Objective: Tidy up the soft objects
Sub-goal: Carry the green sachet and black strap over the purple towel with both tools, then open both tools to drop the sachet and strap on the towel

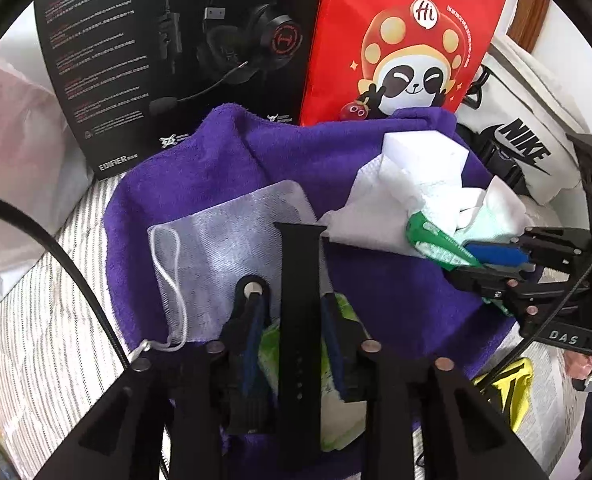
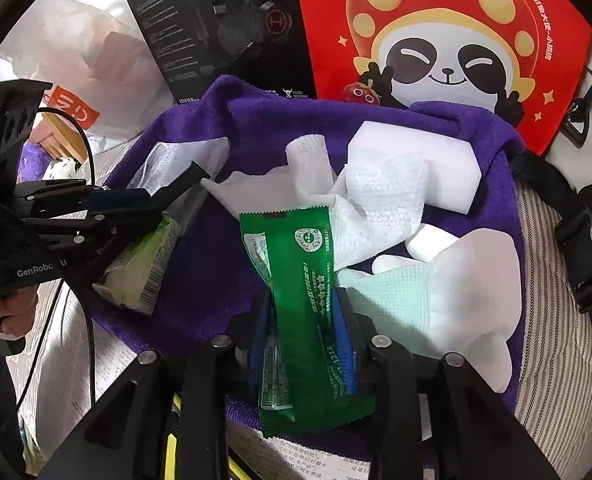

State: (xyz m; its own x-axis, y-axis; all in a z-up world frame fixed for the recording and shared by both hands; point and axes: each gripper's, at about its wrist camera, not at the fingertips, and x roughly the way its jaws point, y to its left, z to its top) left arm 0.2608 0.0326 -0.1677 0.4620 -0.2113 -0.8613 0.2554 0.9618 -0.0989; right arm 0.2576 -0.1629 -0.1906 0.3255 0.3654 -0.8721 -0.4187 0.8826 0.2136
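Note:
A purple towel [image 1: 316,160] is spread out with soft items on it. My left gripper [image 1: 291,296] points down at it, open, with a black strap [image 1: 300,264] lying loose between its blue pads; light green packaging shows in the gaps on both sides. Left of the strap lies a white drawstring pouch [image 1: 223,248]. My right gripper [image 2: 302,304] is open around a crumpled green packet [image 2: 296,272] that rests on the towel. Beyond it lie crumpled paper towel [image 2: 376,200], a white sponge block [image 2: 412,152] and a mint cloth [image 2: 396,300]. A light green wipes pack [image 2: 143,268] sits under the left gripper [image 2: 135,204].
A black headset box [image 1: 155,60] and a red panda bag [image 1: 408,40] stand upright right behind the towel. A white Nike bag [image 1: 524,136] with black straps lies at the right. Striped bedding [image 1: 55,320] surrounds the towel. A cable [image 2: 87,320] hangs at the left.

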